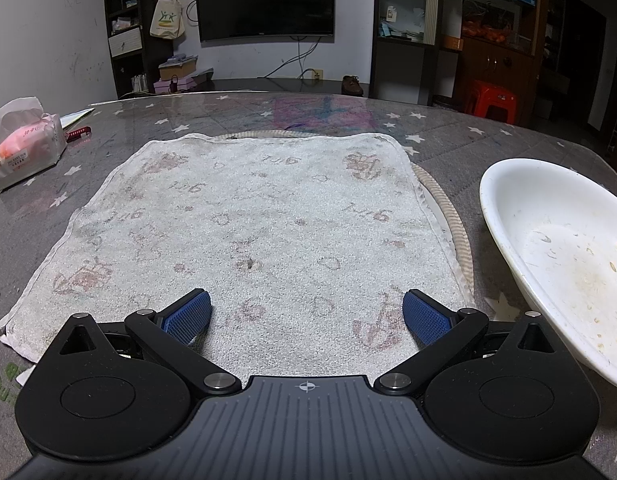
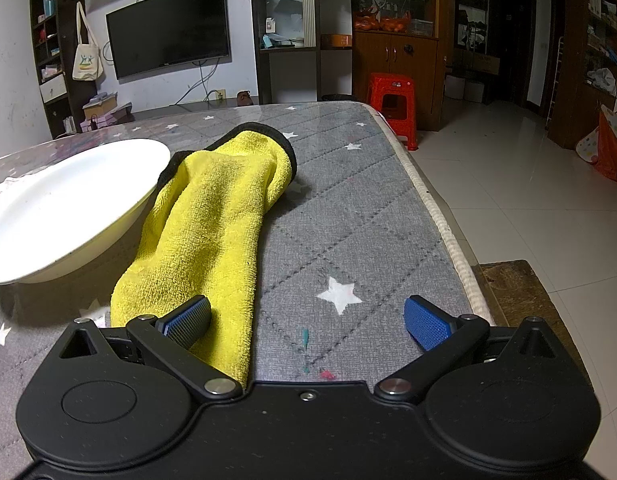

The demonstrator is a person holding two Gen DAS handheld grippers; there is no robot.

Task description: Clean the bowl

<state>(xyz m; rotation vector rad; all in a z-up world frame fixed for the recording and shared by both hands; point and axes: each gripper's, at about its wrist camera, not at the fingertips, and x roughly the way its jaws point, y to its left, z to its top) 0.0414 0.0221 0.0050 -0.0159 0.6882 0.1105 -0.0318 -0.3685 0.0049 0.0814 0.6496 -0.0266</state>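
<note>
- Two claws are mine, and both stand spread wide with nothing between their ribbed blue pads.
- Far left of the bowl, a soft plastic tissue pack (image 1: 26, 146) lies on the quilted grey table cover (image 1: 448, 136), which is printed with white stars.
- Left of the bowl, a worn white terry towel (image 1: 236, 236) lies flat, roughly rectangular, with faded pink prints; my left gripper (image 1: 306, 314) hovers low over its near edge, holding nothing.
- The bowl (image 1: 556, 240) itself is white, smooth, shallow and round, its inside flecked with dried bits and scratches.
- Right of the bowl, touching its rim and tucked under it, a fluffy yellow microfibre cloth (image 2: 212, 232) with black edging lies bunched lengthwise.
- My right gripper (image 2: 308, 318) straddles the cloth's near end: one pad over the yellow pile, the other over bare quilting, gripping neither.
</note>
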